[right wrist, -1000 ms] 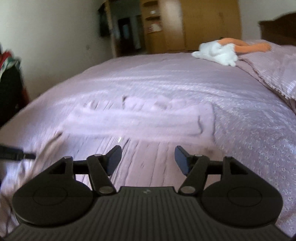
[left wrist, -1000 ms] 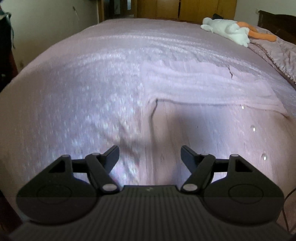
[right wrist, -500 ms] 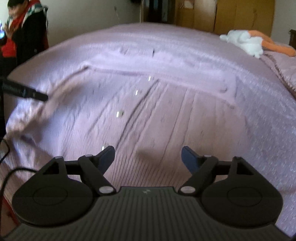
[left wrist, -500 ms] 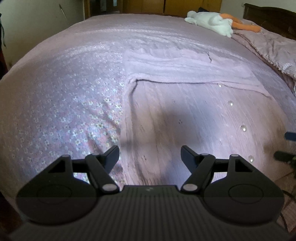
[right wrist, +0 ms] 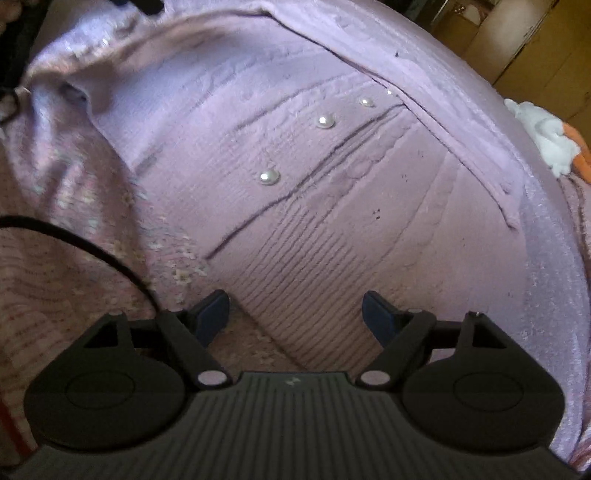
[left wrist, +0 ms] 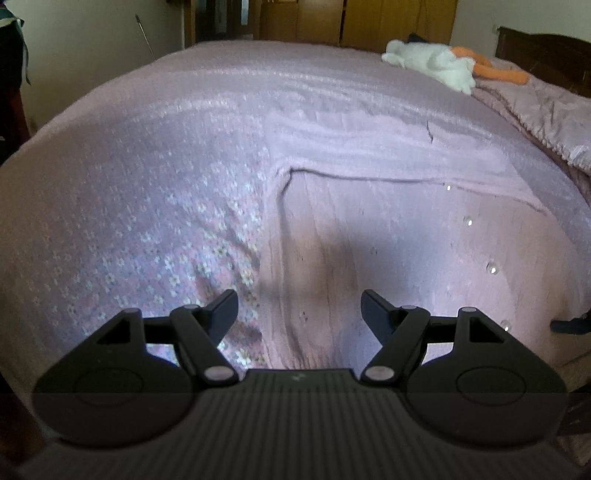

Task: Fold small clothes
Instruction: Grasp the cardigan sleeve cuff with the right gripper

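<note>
Wooden wardrobes [left wrist: 369, 18] and a pale wall are seen behind a bed [left wrist: 129, 184] covered in a floral lilac spread; a lilac knitted cardigan [left wrist: 388, 221] is laid flat near the front edge, its sleeve folded across the top; a white and orange plush toy [left wrist: 443, 66] lies far back; the left gripper [left wrist: 299, 310] is held spread apart, empty, above the cardigan's left edge. From the right wrist view, the cardigan [right wrist: 351, 221] fills the frame, pearl buttons [right wrist: 269, 177] in a row; the right gripper [right wrist: 295, 314] is released, straddling the ribbed hem corner; a black cable [right wrist: 92, 247] crosses the left.
</note>
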A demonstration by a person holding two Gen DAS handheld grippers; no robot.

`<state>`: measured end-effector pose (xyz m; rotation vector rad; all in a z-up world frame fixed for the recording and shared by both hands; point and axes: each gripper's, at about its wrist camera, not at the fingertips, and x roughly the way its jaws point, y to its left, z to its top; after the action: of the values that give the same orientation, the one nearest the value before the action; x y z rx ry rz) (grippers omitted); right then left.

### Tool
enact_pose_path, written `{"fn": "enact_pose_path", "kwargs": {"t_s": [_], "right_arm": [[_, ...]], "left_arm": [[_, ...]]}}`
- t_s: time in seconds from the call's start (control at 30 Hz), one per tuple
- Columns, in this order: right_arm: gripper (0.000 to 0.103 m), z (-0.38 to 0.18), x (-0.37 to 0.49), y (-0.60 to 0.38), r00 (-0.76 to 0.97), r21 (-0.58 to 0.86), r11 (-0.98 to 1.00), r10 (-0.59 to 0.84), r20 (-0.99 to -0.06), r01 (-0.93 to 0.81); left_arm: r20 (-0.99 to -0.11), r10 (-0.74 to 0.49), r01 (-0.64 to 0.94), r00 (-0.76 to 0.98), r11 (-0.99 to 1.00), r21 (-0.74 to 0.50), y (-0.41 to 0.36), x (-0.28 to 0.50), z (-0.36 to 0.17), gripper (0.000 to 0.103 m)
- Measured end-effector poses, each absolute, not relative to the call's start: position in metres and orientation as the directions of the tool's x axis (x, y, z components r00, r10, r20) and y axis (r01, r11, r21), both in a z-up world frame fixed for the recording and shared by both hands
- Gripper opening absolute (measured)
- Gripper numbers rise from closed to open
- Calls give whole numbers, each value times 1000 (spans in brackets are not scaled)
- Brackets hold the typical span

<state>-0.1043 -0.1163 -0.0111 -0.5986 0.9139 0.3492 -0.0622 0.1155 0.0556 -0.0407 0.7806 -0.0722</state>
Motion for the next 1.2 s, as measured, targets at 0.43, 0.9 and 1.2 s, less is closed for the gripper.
{"fn": "enact_pose_path", "kwargs": {"t_s": [0.43, 0.9, 1.2], "right_arm": [[92, 6, -81, -139, 762, -378, 881, -33, -647, -283], [91, 24, -44, -166, 702, -73, 984, 64, -709, -164], [91, 44, -48, -174, 735, -41, 993, 57, -676, -114]], "left_arm": [[-736, -108, 88, 668, 994, -66, 103, -63, 41, 75], [-791, -147, 399, 594, 908, 130, 33, -96, 8, 86], [-738, 35, 290, 673, 906, 308, 9, -73, -18, 88]]}}
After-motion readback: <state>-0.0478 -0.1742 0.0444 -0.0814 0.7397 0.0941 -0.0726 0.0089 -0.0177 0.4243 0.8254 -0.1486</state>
